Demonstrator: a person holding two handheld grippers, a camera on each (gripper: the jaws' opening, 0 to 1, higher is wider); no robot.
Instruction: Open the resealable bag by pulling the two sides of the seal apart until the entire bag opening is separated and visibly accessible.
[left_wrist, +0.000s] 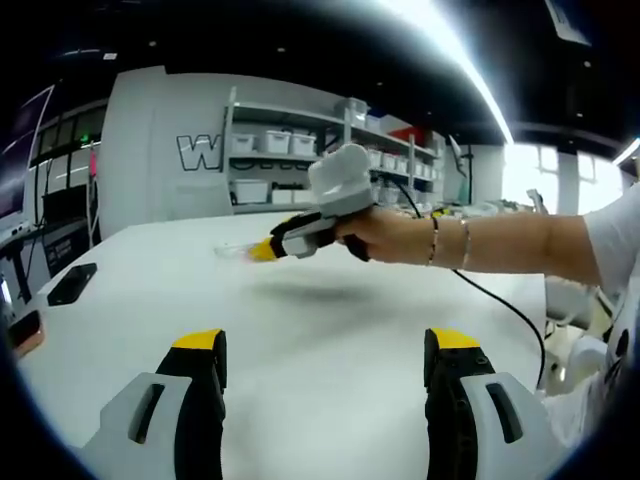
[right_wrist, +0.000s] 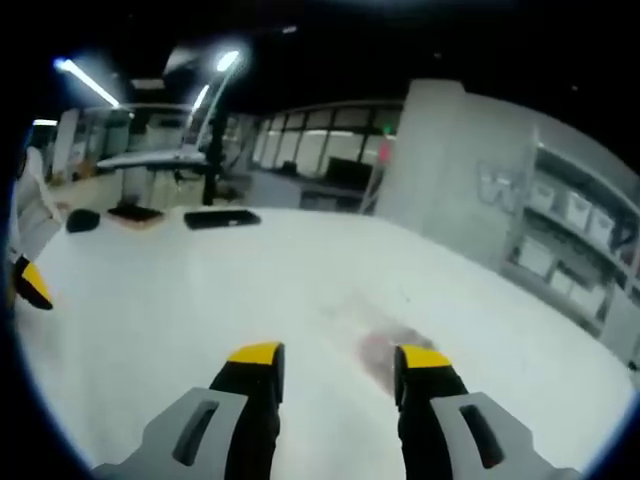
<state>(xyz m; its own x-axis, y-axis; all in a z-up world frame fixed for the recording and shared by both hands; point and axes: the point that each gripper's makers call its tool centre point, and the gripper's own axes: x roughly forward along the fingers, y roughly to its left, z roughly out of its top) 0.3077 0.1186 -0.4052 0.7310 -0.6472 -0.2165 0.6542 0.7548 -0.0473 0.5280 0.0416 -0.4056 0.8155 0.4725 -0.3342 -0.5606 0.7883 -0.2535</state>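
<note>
The resealable bag (left_wrist: 232, 250) is clear and faint, lying flat on the white table (left_wrist: 330, 300) far from me. In the right gripper view the bag (right_wrist: 378, 345) is a blurred, reddish-tinted patch just ahead of the right-hand jaw. A hand holds my right gripper (left_wrist: 262, 250) low over the table with its yellow tips at the bag's edge. In its own view, the right gripper (right_wrist: 340, 355) stands open, nothing between the jaws. My left gripper (left_wrist: 327, 342) is wide open near the table's front, well short of the bag, and its yellow tip (right_wrist: 30, 285) peeks in at the left edge.
A black phone (left_wrist: 72, 283) lies at the table's left, and flat dark items (right_wrist: 222, 218) rest at the far side. A black cable (left_wrist: 500, 300) trails from the right gripper across the table. Shelves with white bins (left_wrist: 290, 142) stand behind.
</note>
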